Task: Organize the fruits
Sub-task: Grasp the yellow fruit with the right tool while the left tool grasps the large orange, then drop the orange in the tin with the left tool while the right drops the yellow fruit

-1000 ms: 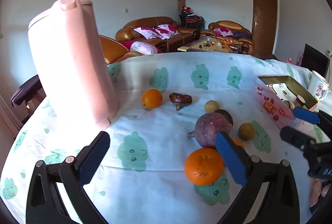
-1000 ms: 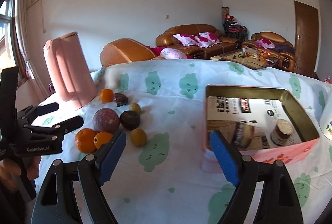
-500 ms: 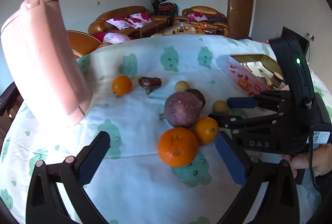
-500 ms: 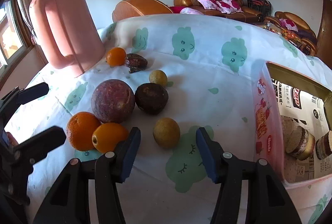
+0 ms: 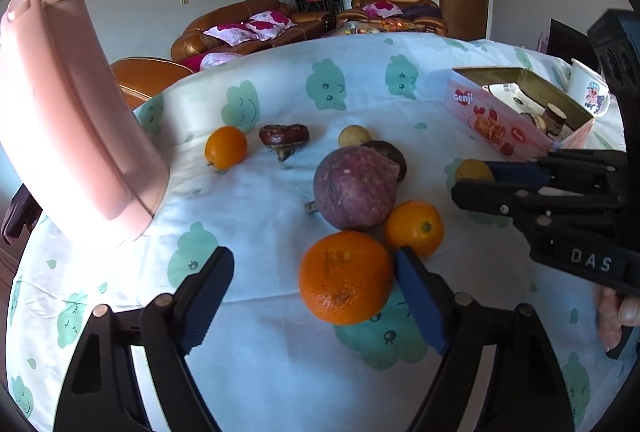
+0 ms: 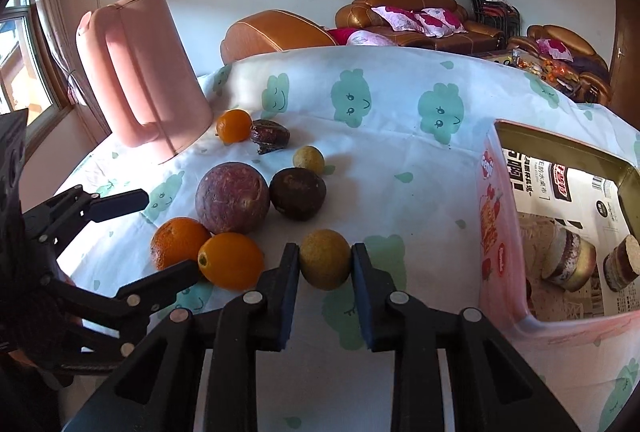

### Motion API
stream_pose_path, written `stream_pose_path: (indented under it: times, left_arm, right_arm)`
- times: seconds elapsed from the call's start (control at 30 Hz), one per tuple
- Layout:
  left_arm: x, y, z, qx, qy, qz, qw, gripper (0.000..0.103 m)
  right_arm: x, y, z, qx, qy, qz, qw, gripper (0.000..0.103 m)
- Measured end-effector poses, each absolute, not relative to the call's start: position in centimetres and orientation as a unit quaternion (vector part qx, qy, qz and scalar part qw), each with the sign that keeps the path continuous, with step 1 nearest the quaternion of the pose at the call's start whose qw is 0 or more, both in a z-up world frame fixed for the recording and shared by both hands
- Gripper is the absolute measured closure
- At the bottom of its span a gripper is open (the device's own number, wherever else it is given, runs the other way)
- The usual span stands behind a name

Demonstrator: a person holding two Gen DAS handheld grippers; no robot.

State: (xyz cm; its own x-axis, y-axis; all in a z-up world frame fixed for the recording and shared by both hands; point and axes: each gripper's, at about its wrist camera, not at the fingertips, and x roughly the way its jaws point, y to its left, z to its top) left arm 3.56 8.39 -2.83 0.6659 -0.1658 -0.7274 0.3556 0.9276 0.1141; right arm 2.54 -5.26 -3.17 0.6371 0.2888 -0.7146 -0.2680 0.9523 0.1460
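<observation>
1. We hold the right hand-held gripper (image 6: 325, 261) tilted down toward the tabletop (image 6: 400, 192), and its jaws have just closed on the small yellow-green fruit (image 6: 325, 259); both blue pads press its sides while it sits on the cloth.
2. We hold the left hand-held gripper (image 5: 314, 282) tilted down as well. Its jaws have just been narrowing but are not yet gripping: the large orange (image 5: 345, 277) sits between them, touching the right pad, with a clear gap to the left pad.
3. Just beyond the large orange lie a smaller orange (image 5: 414, 229) and a big purple fruit (image 5: 354, 188), all touching. A dark round fruit (image 6: 297, 193) sits ahead of the right hand-held gripper.
4. Farther ahead are another small orange (image 5: 225, 147), a dark wrinkled fruit (image 5: 284, 136) and a second yellowish fruit (image 5: 353, 136).
5. To the left stands a pink kettle (image 5: 72, 120).
6. To the right of the right hand-held gripper is an open pink tin (image 6: 496, 232) marked "Genji"; the printed paper inside is too small to read.
7. The right hand-held gripper's body reads "DAS" in the left wrist view.
8. Part of a hand (image 5: 618, 316) shows below that lettering.
</observation>
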Motion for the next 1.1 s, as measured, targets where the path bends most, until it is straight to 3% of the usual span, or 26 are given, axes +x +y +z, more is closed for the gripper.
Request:
stream_pose_path:
  times: [0.1,0.17,0.2,0.43,0.7,1.1]
  left_arm:
    - [4.1,8.0,-3.2,0.119,0.393,-0.151,0.899,0.032]
    - [4.4,7.7,-3.8,0.117,0.411,-0.169,0.888,0.049]
    - [4.5,7.6,-3.9,0.116,0.417,-0.176,0.884,0.052]
    - [4.2,8.3,-3.5,0.102,0.405,-0.15,0.896,0.054]
    - [2.6,10.5,-0.7,0.014,0.312,-0.113,0.943,0.055]
    - [1.1,7.4,0.4,-0.011,0.262,-0.086,0.961,0.054]
  right_arm:
    - [2.3,-5.0,-3.0,0.01,0.39,0.153,0.908,0.075]
    - [2.2,-5.0,-2.8,0.009,0.386,0.155,0.909,0.075]
    - [2.1,-5.1,-2.8,0.011,0.384,0.156,0.91,0.075]
    - [1.8,-5.7,-2.6,0.023,0.377,0.154,0.913,0.075]
    - [0.3,-6.5,-0.4,0.021,0.318,0.147,0.937,0.075]
    - [-1.2,-10.0,2.4,0.022,0.254,0.12,0.959,0.075]
